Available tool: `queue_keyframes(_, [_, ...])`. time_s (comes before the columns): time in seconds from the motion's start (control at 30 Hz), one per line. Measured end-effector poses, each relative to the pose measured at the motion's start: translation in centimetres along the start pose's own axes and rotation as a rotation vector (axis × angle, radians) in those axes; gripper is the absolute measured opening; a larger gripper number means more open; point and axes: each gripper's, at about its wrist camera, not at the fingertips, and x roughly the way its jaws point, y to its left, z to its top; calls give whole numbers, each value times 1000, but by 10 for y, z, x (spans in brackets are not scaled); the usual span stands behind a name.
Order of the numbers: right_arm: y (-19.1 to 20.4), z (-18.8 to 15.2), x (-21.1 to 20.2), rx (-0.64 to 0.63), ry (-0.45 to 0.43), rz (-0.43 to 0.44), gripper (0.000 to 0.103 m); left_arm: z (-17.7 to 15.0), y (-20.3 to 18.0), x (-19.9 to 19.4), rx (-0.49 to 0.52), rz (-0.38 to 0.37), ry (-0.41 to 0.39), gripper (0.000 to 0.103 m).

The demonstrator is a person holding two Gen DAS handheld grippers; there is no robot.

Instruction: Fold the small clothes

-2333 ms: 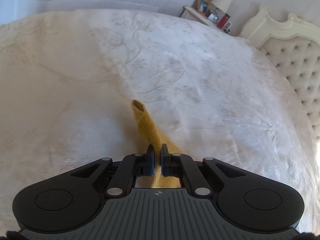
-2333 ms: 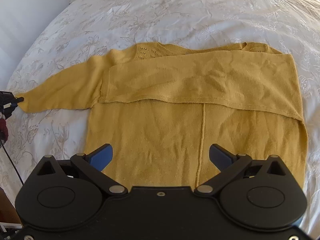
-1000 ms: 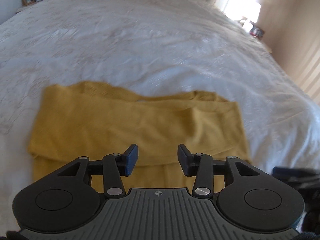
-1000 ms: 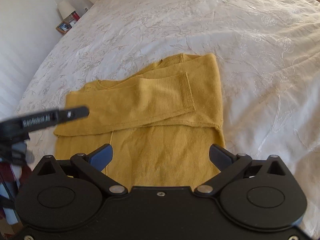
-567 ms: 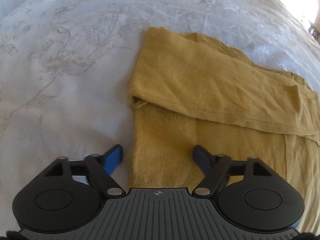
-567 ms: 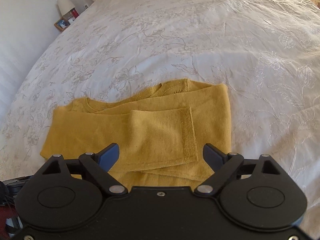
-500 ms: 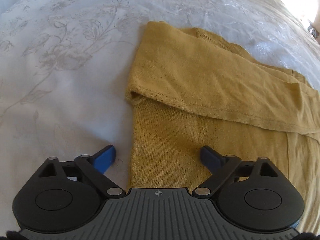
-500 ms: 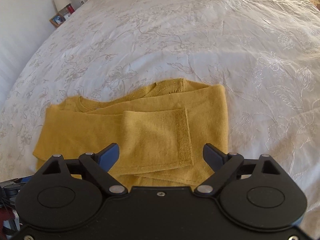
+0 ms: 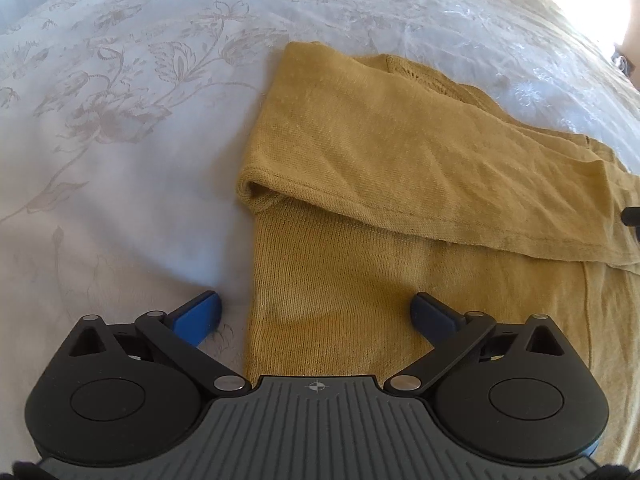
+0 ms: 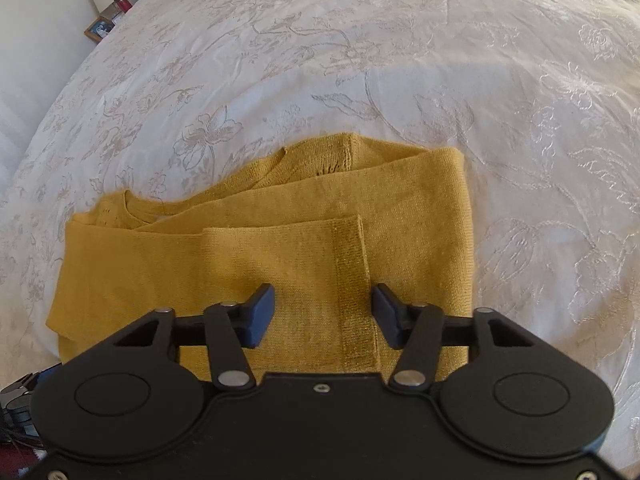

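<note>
- The work surface is a bed covered with a white floral-embroidered bedspread (image 9: 120, 128); a lamp and a framed photo (image 10: 99, 29) stand on a side surface at the far left of the right wrist view.
- The mustard-yellow sweater (image 9: 360, 280) lies flat on the bedspread, with both sleeves folded across the chest. This gives a compact rectangle, which is judged ready for the body fold.
- The upper sleeve ends in a ribbed cuff (image 10: 352, 280) near the garment's right side edge.
- The left gripper (image 9: 316, 312) is released, with its jaws at full spread after just opening. One finger is over the bare bedspread and the other over the knit, so the side edge of the sweater lies between them. Nothing is pinched.
- This straddling placement appears intended to catch the lower corner of the garment.
- The right gripper (image 10: 322, 312) has just been closing. Its jaws stand partly apart over the sleeve fabric, one on each side of the cuff, and the pads do not yet press the cloth.
- Judgement: both grippers are positioned at the near edge so that the hem can be lifted over toward the neckline (image 10: 136, 208).
</note>
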Motion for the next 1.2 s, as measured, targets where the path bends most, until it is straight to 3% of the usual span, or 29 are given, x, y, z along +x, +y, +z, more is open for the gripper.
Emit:
queue_keyframes(0.03, [0, -1, 0, -5, 4, -2, 49, 1, 0, 0, 1, 2, 2, 103])
queue_keyframes(0.1, [2, 0, -2, -6, 15, 1, 14, 0, 0, -2, 4, 6, 8, 103])
queue_keyframes(0.2, [11, 2, -21, -20, -36, 47, 13, 1, 0, 0, 6, 6, 14, 103])
queue_keyframes(0.37, [19, 7, -66, -70, -148, -6, 13, 3, -1, 1, 8, 8, 18, 103])
queue_keyframes(0.57, [-9, 10, -38, -38, -67, -136, 13, 2, -3, 1, 11, 15, 18, 103])
queue_keyframes(0.77, [-3, 6, -48, -37, -97, -117, 13, 4, 0, 2, 14, 7, 24, 103])
queue_keyframes(0.9, [-16, 0, -26, 1, -13, -159, 13, 5, -2, 1, 15, 7, 28, 103])
queue_keyframes(0.97, [-17, -3, -24, 6, -14, -150, 16, 11, -2, -5, 30, 12, 46, 101])
queue_keyframes(1.03, [-15, -5, -23, -8, -15, -142, 19, 16, -6, -19, 55, 40, 4, 100])
queue_keyframes(1.2, [-19, -11, -15, 15, -5, -143, 21, 43, -21, -52, 140, 23, -144, 100])
